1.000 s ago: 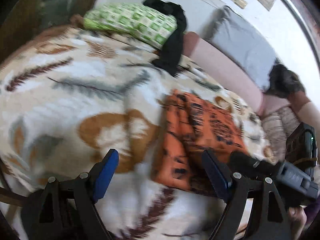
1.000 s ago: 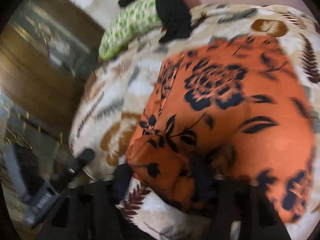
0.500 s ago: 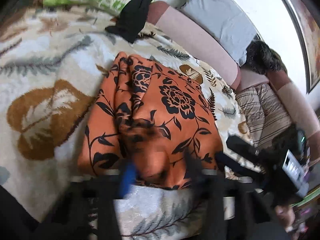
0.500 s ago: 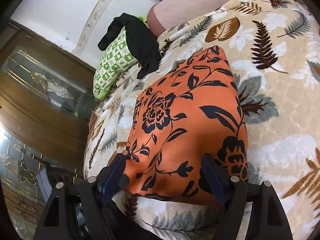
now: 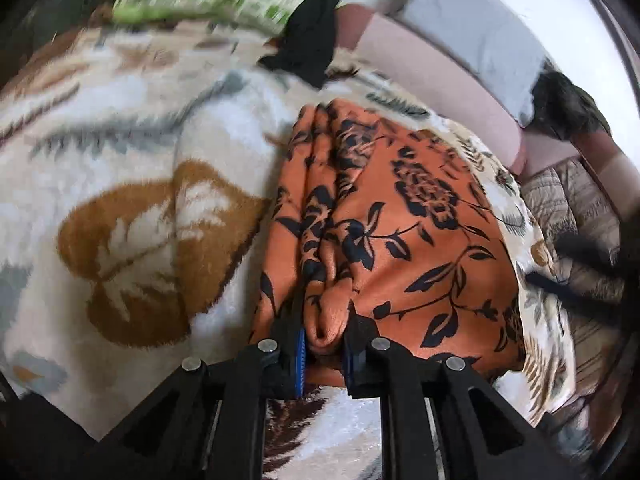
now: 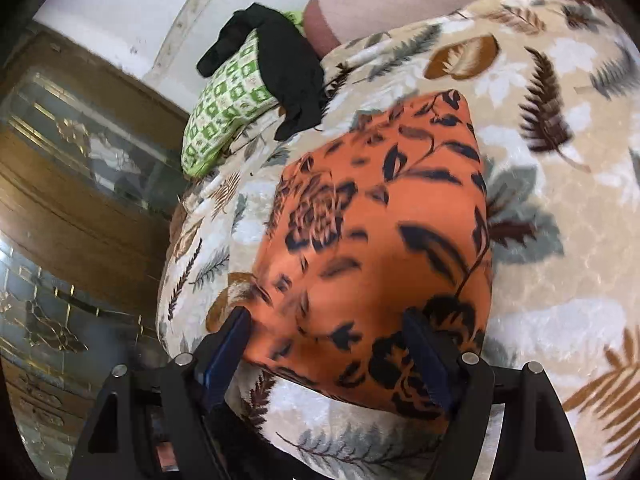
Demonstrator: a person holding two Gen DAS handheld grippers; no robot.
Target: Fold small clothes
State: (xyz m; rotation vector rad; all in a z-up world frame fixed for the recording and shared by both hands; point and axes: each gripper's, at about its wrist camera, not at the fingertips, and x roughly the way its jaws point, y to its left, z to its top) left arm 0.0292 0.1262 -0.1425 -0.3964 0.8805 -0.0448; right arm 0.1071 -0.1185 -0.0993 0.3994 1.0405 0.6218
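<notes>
The left wrist view alone showed a grip: the left gripper (image 5: 324,344) had its jaws drawn close on a bunched fold at the near edge of the orange floral garment (image 5: 400,216), the cloth pinched between the blue pads. That view also showed stacked folds running along the garment's left side, and a grey cushion (image 5: 472,36) and pink bolster (image 5: 432,92) behind it. The right wrist view instead showed the right gripper (image 6: 332,344) with its jaws spread wide, one finger at each side of the garment's (image 6: 380,240) near edge; whether the pads touched the cloth could not be told. Only this view took in the dark wooden cabinet with glass panels (image 6: 80,184) and the white wall (image 6: 140,8). The garment lay folded on a cream blanket (image 6: 560,200) printed with brown and grey leaves. At the far end, in both views, a green checked pillow (image 6: 224,112) lay with a black garment (image 6: 288,72) draped over it.
</notes>
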